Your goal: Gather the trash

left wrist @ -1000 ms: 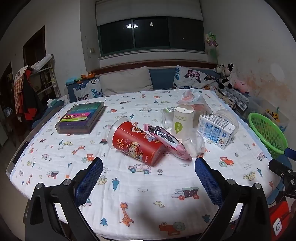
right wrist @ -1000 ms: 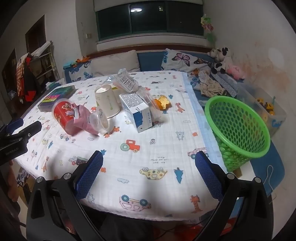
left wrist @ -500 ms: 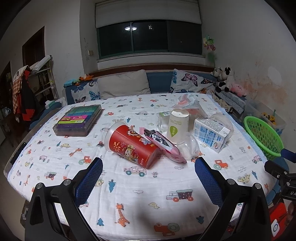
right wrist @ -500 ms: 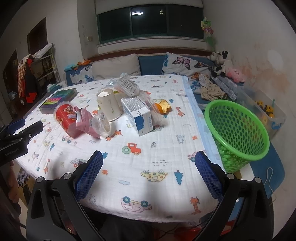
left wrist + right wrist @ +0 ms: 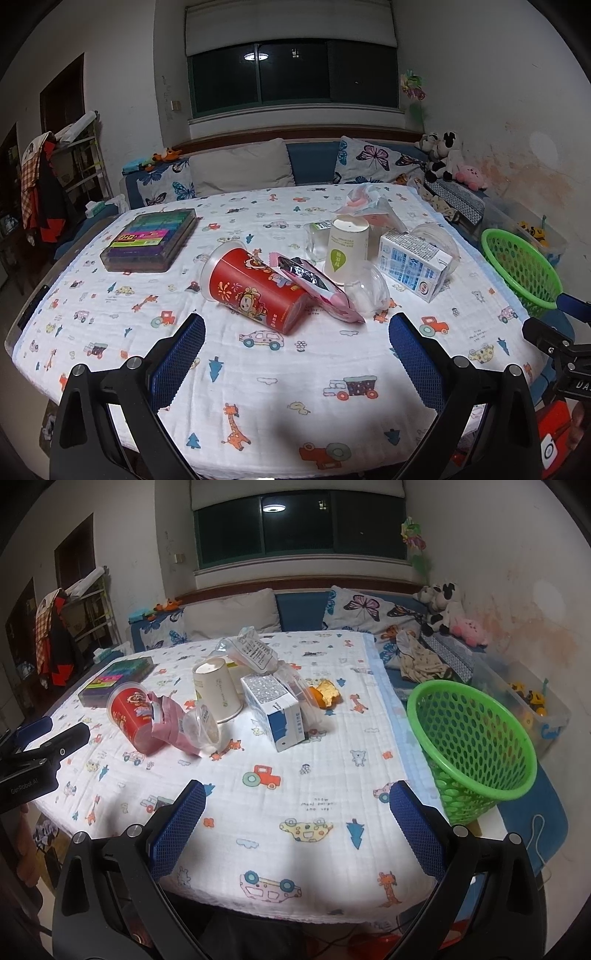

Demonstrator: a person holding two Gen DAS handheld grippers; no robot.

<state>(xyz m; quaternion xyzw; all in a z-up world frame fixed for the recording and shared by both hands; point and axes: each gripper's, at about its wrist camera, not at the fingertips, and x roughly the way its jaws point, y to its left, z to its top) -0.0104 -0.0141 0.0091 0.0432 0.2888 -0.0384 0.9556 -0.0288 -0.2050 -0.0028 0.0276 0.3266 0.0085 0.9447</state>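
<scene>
Trash lies in a cluster mid-table: a tipped red cup [image 5: 255, 293] [image 5: 131, 712], a pink wrapper [image 5: 317, 291] [image 5: 168, 720], an upside-down paper cup [image 5: 345, 251] [image 5: 218, 690], a white-blue carton [image 5: 415, 264] [image 5: 277, 710], clear plastic lids [image 5: 205, 727], plastic bags [image 5: 251, 651] and orange peel [image 5: 325, 696]. A green mesh basket [image 5: 476, 746] [image 5: 521, 266] stands at the table's right edge. My left gripper [image 5: 297, 354] hangs open in front of the red cup, holding nothing. My right gripper [image 5: 297, 830] is open over the near cloth, left of the basket.
A box of coloured items [image 5: 151, 240] [image 5: 116, 675] sits at the table's far left. Behind the table [image 5: 295, 856] runs a bench with butterfly pillows [image 5: 373, 162] and plush toys [image 5: 447, 609]. A clear toy bin [image 5: 532, 705] stands right of the basket.
Both grippers have pulled back and risen a little, so the table and trash look smaller and farther. Nothing on the table has moved; both grippers stay open.
</scene>
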